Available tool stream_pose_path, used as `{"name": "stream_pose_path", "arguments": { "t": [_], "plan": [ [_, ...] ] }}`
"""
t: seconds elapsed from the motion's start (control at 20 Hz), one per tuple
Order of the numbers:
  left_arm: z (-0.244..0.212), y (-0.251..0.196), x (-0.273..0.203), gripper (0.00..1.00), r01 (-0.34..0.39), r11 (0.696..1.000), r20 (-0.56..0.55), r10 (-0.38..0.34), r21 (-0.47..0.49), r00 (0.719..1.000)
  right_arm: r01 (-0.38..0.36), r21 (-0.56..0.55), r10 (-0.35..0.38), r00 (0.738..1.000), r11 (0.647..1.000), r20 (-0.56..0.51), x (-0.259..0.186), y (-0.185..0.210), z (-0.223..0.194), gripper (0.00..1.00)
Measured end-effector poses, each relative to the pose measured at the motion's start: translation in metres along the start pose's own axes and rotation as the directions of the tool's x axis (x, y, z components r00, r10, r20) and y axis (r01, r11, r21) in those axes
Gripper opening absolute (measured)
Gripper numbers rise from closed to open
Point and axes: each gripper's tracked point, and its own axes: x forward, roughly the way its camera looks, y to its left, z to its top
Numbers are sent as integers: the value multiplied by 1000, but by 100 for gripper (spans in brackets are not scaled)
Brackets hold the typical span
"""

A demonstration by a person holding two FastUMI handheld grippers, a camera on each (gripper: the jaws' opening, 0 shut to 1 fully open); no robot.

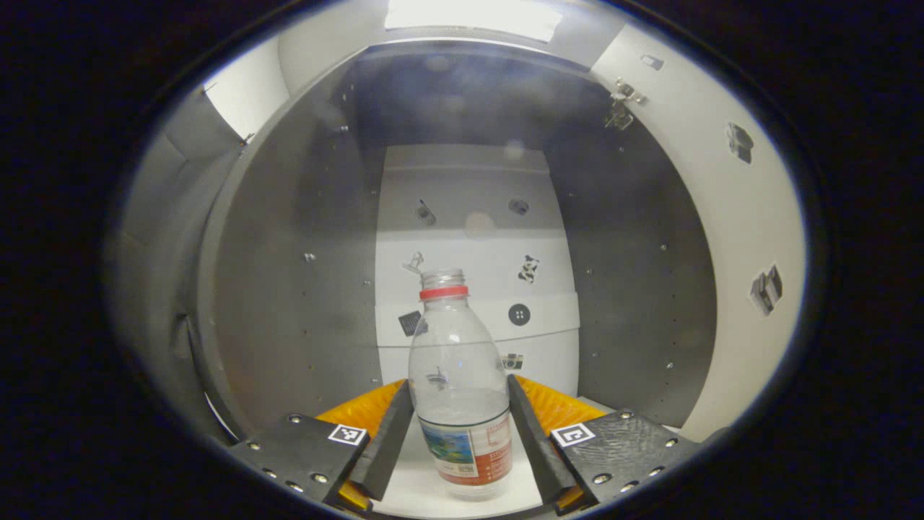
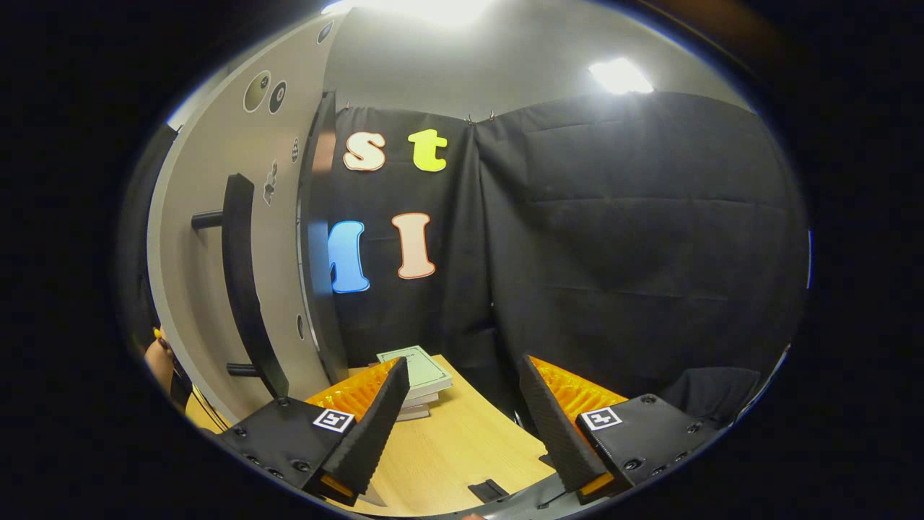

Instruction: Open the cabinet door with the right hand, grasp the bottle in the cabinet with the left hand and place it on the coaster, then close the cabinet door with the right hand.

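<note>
Two grippers are at work, and each sits where its share of the job puts it. The left gripper reaches into the open cabinet, its fingers on either side of the bottle, low on the body at the label. Both fingers look to be touching the plastic or very nearly so; whether they press yet I cannot tell. Taking it low probably keeps the grip near the little water inside, so the bottle should stay upright when lifted.

The bottle stands on the white cabinet floor, near the front opening, in the middle between the grey side walls. Its neck carries a red ring and appears to have no cap, which would make any tilt a risk of spilling.

In the right gripper view the right gripper is spread wide and holds nothing. It hovers just right of the cabinet door, which is swung open, its dark bar handle near and to the left. I judge it waits there to push the door shut later.

Beyond lie a wooden table and a stack of books at its far edge. Opening appears done; the lift and the placing on the coaster are not yet done.
</note>
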Motion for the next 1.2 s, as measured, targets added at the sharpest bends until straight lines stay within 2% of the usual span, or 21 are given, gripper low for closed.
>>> {"name": "stream_pose_path", "arguments": {
  "t": [0.15,0.2,0.25,0.55,0.6,0.65,0.8,1.2],
  "plan": [
    [15,5,-32,78,-8,1000,14,8,-5,1000,-34,-21,34,999,999,15,0,1,0,98],
    [19,8,-42,75,-14,1000,18,15,-6,1000,-44,-34,45,999,998,17,2,1,-1,93],
    [22,11,-56,75,-21,1000,19,21,-6,1000,-56,-43,57,998,997,19,2,2,-2,92],
    [18,40,-147,75,-82,996,-4,82,37,997,-141,-60,145,987,988,62,2,9,3,93],
    [15,46,-158,75,-96,994,-5,96,53,995,-153,-70,158,985,986,70,2,10,3,93],
    [13,53,-171,75,-111,991,-8,112,69,994,-166,-75,171,982,983,75,1,12,4,98],
    [0,68,-198,75,-147,986,-30,149,74,988,-208,-79,214,973,975,82,1,18,3,98],
    [-50,86,-279,75,-216,974,-45,219,69,975,-256,-111,266,960,960,89,2,18,1,99]
  ]
}}
